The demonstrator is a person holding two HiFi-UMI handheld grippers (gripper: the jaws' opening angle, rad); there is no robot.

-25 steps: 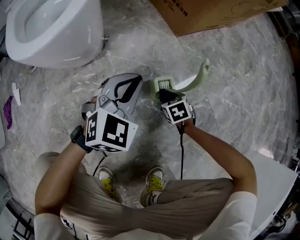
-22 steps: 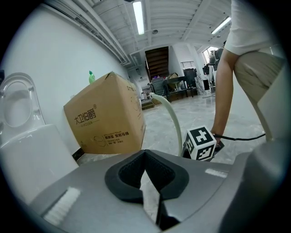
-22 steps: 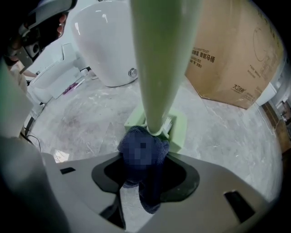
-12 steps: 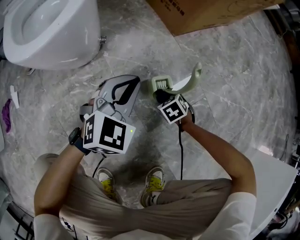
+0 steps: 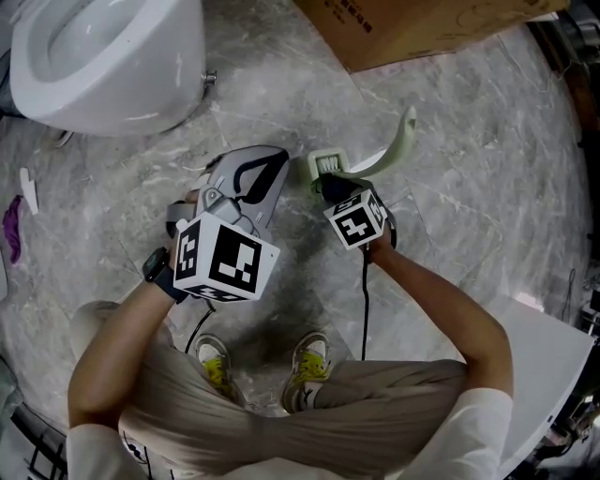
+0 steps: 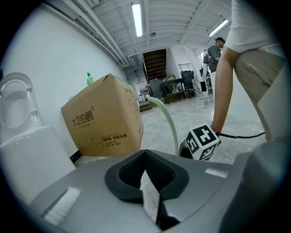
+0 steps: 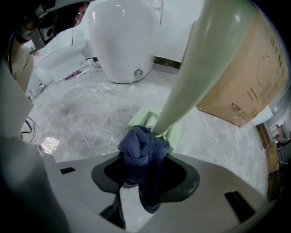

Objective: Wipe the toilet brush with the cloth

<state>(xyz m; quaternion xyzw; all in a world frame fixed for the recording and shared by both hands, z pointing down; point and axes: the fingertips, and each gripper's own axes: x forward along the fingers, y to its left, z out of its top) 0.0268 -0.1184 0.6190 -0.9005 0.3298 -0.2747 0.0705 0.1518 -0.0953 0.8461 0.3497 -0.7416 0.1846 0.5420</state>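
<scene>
Grey marble floor (image 5: 487,187) all round, with white toilet (image 5: 112,66) at far left and cardboard box (image 5: 422,28) at far right, both well apart from the work. Purple scrap (image 5: 13,225) and white scrap (image 5: 31,190) lying near the left edge. Pale green toilet brush (image 5: 325,167) in the middle, flat head low at the floor, handle curving up and away to the right. Right gripper (image 5: 330,190) just near of brush head, clamped on bunched dark blue cloth (image 7: 143,152). Cloth pressed against lower handle just above the head, mostly hidden from above by that gripper's marker cube. Left gripper (image 5: 246,178) just left of brush, apart from it, jaws together at the tips, empty.
</scene>
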